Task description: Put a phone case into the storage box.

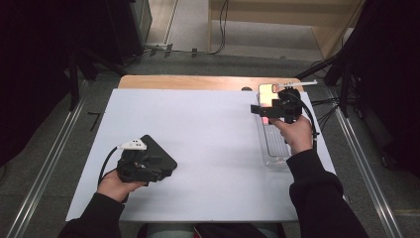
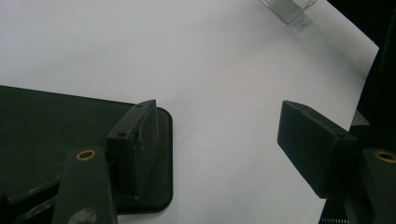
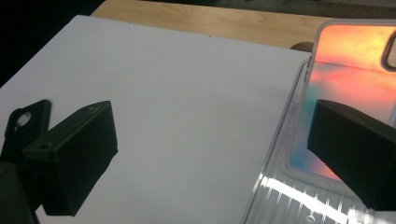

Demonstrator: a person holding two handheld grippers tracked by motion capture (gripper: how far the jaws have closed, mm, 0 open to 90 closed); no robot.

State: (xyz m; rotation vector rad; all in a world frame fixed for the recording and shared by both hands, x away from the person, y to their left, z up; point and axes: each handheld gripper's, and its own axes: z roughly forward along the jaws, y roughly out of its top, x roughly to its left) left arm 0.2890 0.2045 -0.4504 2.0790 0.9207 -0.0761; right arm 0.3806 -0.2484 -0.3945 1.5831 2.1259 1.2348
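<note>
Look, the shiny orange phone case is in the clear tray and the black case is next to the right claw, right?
Not quite. The high view shows the black case beside the left claw. The orange phone case does sit in the clear tray.

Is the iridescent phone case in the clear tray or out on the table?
In: the phone case lies inside the clear tray, whose ribbed wall runs beside it.

No readable text, label, brand or number anywhere: phone case (image 3: 355,70), black case (image 2: 56,126), tray (image 1: 273,148), table (image 1: 208,148) all unmarked.
</note>
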